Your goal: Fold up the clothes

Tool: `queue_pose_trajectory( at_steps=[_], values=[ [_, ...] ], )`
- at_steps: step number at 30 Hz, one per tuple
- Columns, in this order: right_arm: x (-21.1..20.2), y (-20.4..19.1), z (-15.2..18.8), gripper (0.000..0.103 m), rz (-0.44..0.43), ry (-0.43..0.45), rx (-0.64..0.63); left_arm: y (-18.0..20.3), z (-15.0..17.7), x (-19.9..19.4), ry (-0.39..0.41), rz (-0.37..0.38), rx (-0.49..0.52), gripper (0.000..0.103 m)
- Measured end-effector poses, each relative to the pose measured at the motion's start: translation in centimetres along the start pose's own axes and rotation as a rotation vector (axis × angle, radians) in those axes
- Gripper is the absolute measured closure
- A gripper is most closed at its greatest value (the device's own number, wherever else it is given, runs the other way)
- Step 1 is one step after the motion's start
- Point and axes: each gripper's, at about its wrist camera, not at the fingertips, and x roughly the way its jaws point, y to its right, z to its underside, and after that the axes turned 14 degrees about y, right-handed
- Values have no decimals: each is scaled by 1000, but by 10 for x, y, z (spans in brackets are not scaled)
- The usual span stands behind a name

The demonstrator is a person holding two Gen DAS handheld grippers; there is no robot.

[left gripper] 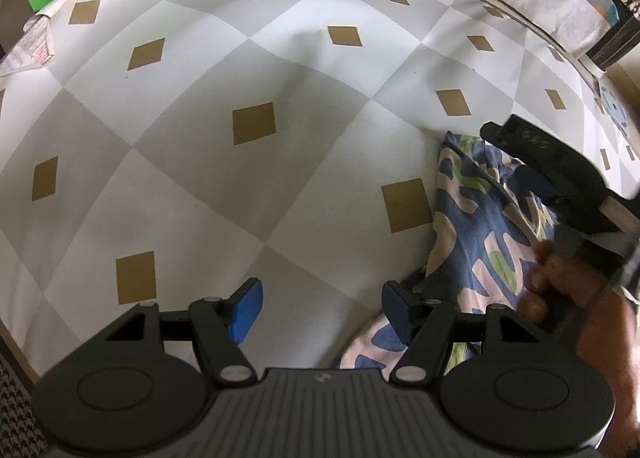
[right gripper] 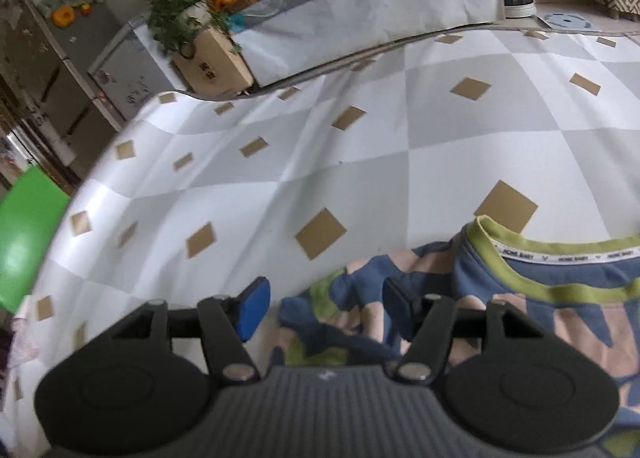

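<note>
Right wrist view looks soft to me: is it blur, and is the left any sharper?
Right wrist view: motion-smeared across the patterned garment and checkered cloth, though the collar print stays readable. Left wrist view: crisper on the cloth; only the right gripper and hand at its edge blur. Both bow strongly at the rims.

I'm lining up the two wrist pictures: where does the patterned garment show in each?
Left wrist view: the patterned garment lies at lower right, under the right gripper.
Right wrist view: it fills the lower right, its green neckband facing the camera.
Shared landmark: the checked tablecloth with brown diamonds.
</note>
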Motion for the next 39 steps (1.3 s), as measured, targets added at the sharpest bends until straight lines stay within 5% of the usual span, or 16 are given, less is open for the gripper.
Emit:
queue_pose_trajectory(
  at_steps=[12, 23, 39],
  values=[
    [-86, 36, 23, 36, 101, -59, -80, 11, 5, -10, 11, 32, -4, 38],
    [-137, 111, 36, 35, 253, -68, -57, 52, 28, -11, -8, 82, 126, 38],
    [-192, 98, 42, 32, 357, -75, -105, 80, 55, -24, 56, 149, 325, 38]
  ],
)
